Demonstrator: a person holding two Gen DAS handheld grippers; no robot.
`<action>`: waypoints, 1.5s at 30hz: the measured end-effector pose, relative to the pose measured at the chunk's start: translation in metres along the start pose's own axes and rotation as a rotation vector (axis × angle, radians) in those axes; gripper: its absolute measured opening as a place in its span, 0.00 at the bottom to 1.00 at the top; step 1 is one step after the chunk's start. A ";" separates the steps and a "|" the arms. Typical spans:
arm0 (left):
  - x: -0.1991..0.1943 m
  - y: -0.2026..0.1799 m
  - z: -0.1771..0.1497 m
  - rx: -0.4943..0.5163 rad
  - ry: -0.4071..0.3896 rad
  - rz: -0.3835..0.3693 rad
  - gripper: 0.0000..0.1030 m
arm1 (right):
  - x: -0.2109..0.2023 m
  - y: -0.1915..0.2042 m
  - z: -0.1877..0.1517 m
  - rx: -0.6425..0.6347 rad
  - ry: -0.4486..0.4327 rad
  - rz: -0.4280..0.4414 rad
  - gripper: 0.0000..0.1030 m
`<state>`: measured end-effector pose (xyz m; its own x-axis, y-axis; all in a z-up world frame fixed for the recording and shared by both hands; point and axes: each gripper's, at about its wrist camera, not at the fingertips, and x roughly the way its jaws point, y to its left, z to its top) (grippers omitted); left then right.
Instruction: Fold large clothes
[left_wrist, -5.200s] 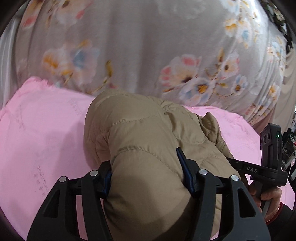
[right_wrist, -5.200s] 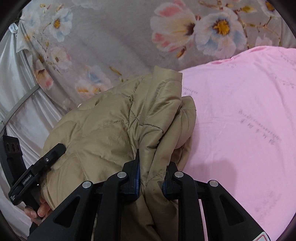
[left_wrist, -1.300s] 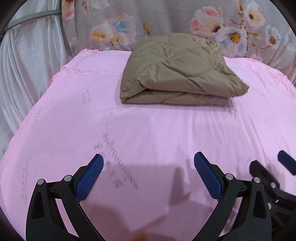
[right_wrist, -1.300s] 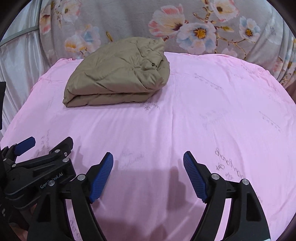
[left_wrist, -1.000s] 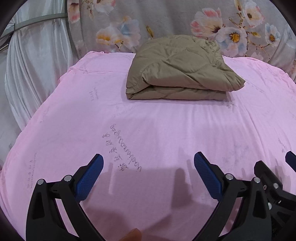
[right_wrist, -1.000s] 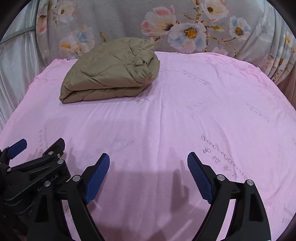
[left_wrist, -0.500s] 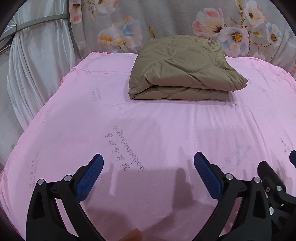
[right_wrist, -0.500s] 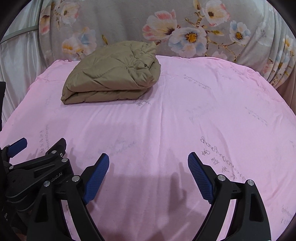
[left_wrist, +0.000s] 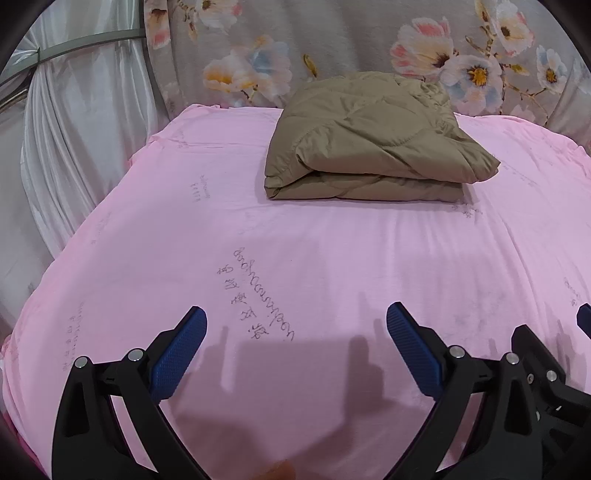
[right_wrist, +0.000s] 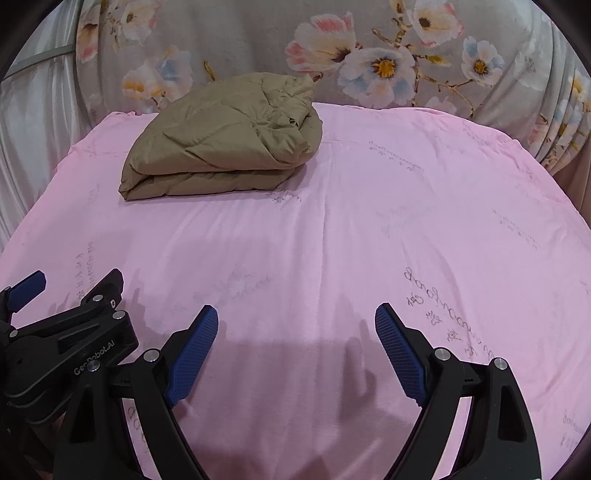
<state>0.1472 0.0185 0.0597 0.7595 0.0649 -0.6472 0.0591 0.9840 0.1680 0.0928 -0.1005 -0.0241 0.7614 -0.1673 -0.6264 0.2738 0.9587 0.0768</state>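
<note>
A tan quilted jacket lies folded in a neat stack at the far side of the pink sheet; it also shows in the right wrist view. My left gripper is open and empty, held well back from the jacket over the near part of the sheet. My right gripper is open and empty too, beside the left one. The left gripper's body shows at the lower left of the right wrist view.
The pink sheet has dark handwriting printed on it. A grey floral curtain hangs behind the bed. White drapes hang at the left edge. The sheet drops off at the left and right sides.
Earlier both grippers were shut on the jacket; now both are open and drawn back from it. Over the last second the views barely shift.
</note>
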 end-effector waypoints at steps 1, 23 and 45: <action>0.000 0.000 0.000 0.000 0.000 0.000 0.93 | 0.000 0.000 0.000 0.000 0.000 0.000 0.83; 0.002 -0.001 0.000 0.008 0.006 -0.006 0.92 | 0.001 -0.001 -0.001 0.006 0.001 -0.005 0.83; 0.002 -0.001 0.000 0.010 0.007 -0.006 0.92 | 0.001 -0.001 -0.001 0.004 0.001 -0.004 0.83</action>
<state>0.1485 0.0176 0.0584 0.7549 0.0604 -0.6531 0.0699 0.9827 0.1717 0.0923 -0.1017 -0.0259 0.7594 -0.1710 -0.6277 0.2793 0.9571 0.0772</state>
